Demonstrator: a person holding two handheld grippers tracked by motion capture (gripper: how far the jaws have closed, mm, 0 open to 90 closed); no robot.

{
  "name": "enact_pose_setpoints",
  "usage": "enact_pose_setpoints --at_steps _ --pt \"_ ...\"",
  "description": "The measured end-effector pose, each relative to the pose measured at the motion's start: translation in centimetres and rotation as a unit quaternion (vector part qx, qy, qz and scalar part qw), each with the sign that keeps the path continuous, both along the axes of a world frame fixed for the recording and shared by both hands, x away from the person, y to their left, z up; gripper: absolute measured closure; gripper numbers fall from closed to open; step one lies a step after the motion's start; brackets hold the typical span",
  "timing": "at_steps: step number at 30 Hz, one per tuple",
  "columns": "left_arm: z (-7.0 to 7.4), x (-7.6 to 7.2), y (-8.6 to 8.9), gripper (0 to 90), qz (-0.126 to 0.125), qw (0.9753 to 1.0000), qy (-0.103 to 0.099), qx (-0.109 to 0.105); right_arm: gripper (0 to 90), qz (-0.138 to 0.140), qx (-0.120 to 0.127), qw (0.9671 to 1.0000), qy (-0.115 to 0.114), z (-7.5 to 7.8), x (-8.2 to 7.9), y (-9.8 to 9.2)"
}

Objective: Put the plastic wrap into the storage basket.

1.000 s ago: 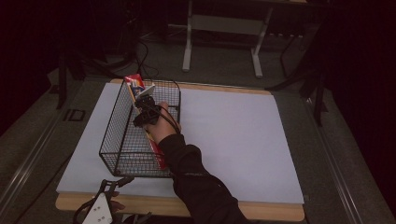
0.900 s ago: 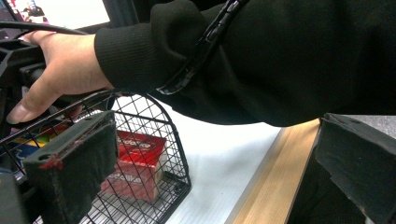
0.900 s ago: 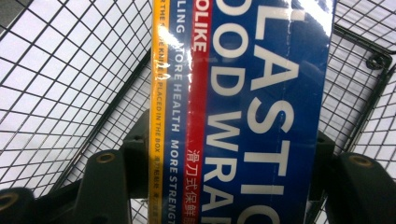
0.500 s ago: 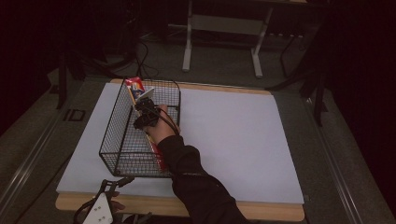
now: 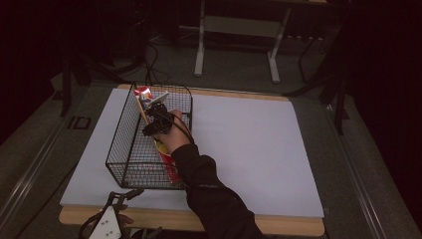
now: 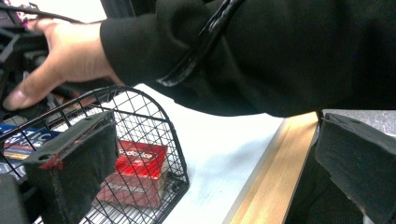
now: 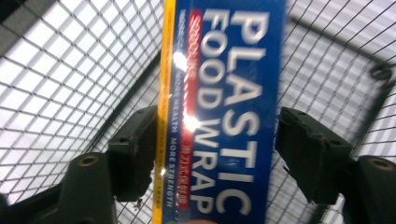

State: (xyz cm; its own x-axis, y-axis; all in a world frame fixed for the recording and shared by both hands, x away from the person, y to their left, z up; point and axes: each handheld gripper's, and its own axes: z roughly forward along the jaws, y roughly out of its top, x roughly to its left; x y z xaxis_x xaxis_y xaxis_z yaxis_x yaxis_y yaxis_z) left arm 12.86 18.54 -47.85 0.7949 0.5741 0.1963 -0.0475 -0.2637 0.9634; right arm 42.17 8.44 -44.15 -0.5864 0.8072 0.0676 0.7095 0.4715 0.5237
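A long blue box labelled PLASTIC FOOD WRAP [image 7: 219, 93] leans inside a black wire basket [image 5: 119, 132], its red upper end [image 5: 143, 92] poking over the far left corner. My right gripper [image 5: 157, 119] reaches into the basket and is shut on the box at mid-length. In the right gripper view [image 7: 215, 135] its jaws sit on the box's two long edges. My left gripper [image 5: 124, 195] rests low at the table's front edge, jaws wide apart around nothing. In the left gripper view [image 6: 212, 140] it looks at the basket's near end [image 6: 154, 121].
A red box [image 6: 135, 172] lies in the basket's near right corner [image 5: 170, 172]. The basket stands on the left part of a white mat [image 5: 249, 144] on a wooden table [image 5: 224, 224]. A dark-sleeved forearm [image 5: 204, 179] crosses the mat's front.
My right gripper and the box's upper end have shifted slightly left and toward the basket's far corner. The left gripper has stayed put.
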Motion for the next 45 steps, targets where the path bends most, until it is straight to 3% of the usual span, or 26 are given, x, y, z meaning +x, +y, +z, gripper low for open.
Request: enact_pose_setpoints --at_steps 4,7,9,11,20,28,35,45 --pt "0.0 0.0 0.0 0.0 0.0 1.0 0.0 0.0 25.4 0.009 0.016 0.9997 -0.016 1.4 -0.3 -0.8" --pt "0.0 0.0 -0.1 0.0 0.0 1.0 0.001 0.002 13.1 0.031 0.032 0.9987 -0.023 2.1 -0.7 -1.7" --pt "-0.1 0.1 -0.1 0.0 0.0 1.0 0.001 0.003 13.0 0.041 0.037 0.9981 -0.028 2.4 -0.9 -2.3" --pt "-0.1 0.1 -0.2 0.0 0.001 1.0 0.002 0.003 12.6 0.05 0.028 0.9975 -0.041 2.5 -1.2 -2.8" --pt "-0.2 0.2 -0.3 0.0 0.002 1.0 0.005 0.007 13.9 0.044 0.061 0.9958 -0.052 4.0 -1.5 -6.2" --pt "-0.2 0.3 -0.4 0.0 0.003 0.9999 0.007 0.008 13.9 0.042 0.056 0.995 -0.071 5.2 -2.2 -9.4" --pt "-0.3 0.3 -0.5 0.0 0.003 0.9999 0.009 0.01 14.2 0.038 0.066 0.9943 -0.075 5.3 -2.7 -12.2" --pt "-0.3 0.4 -0.6 0.0 0.006 0.9999 0.009 0.014 14.2 0.036 0.059 0.994 -0.085 4.4 -3.9 -15.9"
